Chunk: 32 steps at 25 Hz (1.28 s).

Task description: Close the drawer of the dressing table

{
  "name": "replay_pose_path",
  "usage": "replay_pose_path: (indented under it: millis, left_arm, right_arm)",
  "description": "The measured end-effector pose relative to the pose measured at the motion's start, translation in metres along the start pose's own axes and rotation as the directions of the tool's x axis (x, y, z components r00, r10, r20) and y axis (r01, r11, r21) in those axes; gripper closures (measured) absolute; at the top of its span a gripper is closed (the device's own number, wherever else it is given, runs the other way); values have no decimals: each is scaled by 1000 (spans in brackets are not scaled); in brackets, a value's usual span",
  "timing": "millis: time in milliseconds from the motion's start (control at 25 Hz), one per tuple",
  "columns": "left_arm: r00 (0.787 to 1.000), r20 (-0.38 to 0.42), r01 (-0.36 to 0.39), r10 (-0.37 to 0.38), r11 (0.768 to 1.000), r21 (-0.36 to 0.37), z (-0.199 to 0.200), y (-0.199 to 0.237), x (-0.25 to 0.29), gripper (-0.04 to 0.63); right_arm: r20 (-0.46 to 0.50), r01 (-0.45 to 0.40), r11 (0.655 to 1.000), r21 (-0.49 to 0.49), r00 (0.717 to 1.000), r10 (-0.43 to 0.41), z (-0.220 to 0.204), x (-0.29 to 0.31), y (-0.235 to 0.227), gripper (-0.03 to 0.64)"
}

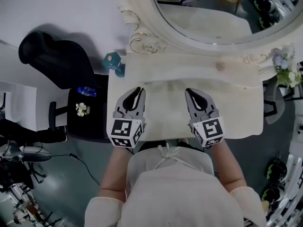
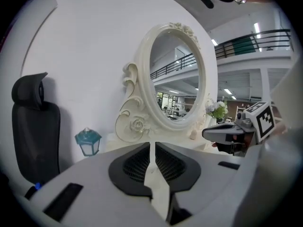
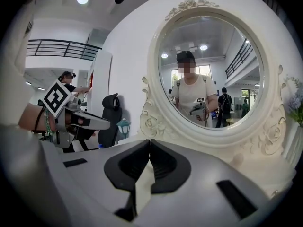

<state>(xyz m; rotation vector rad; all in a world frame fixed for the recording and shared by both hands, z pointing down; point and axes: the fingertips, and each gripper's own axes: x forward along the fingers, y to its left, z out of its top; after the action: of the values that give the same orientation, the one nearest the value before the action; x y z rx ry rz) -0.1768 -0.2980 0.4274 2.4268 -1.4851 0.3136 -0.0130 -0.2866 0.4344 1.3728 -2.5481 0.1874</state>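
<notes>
The cream dressing table (image 1: 236,108) with its oval mirror (image 1: 213,13) lies below me in the head view. No open drawer shows; the table's front is hidden under my arms and body. My left gripper (image 1: 138,90) and right gripper (image 1: 189,91) hover side by side over the near half of the tabletop, both pointing at the mirror. In the left gripper view the left gripper (image 2: 152,145) has its jaws together with only a thin slit and nothing between them. The right gripper (image 3: 149,143) in its own view is shut and empty too.
A teal lantern (image 1: 113,63) stands at the table's back left corner. A black office chair (image 1: 61,63) sits to the left, with a blue bottle (image 1: 86,91) on its seat. Pale flowers (image 1: 284,65) stand at the table's far right.
</notes>
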Motion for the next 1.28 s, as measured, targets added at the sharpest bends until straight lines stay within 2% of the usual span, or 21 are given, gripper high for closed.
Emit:
replay_pose_path:
  millis: [320, 520, 720, 1040, 1280]
  left_arm:
    - [991, 117, 51, -63, 993, 103, 60, -20, -39, 572]
    - [977, 187, 78, -104, 987, 142, 85, -32, -64, 578]
    - [956, 245, 130, -163, 981, 144, 108, -49, -86, 578]
    - [964, 230, 88, -134, 976, 200, 103, -44, -90, 577]
    - [962, 233, 99, -144, 976, 196, 99, -46, -89, 577]
  right_arm:
    - [90, -36, 999, -37, 995, 40, 42, -21, 9, 611]
    - [136, -53, 998, -43, 989, 58, 58, -38, 15, 612]
    - [152, -35, 995, -91, 987, 48, 63, -49, 19, 612]
    - [218, -50, 995, -83, 974, 67, 80, -61, 24, 612]
    - [221, -58, 994, -95, 972, 78, 81, -63, 31, 613]
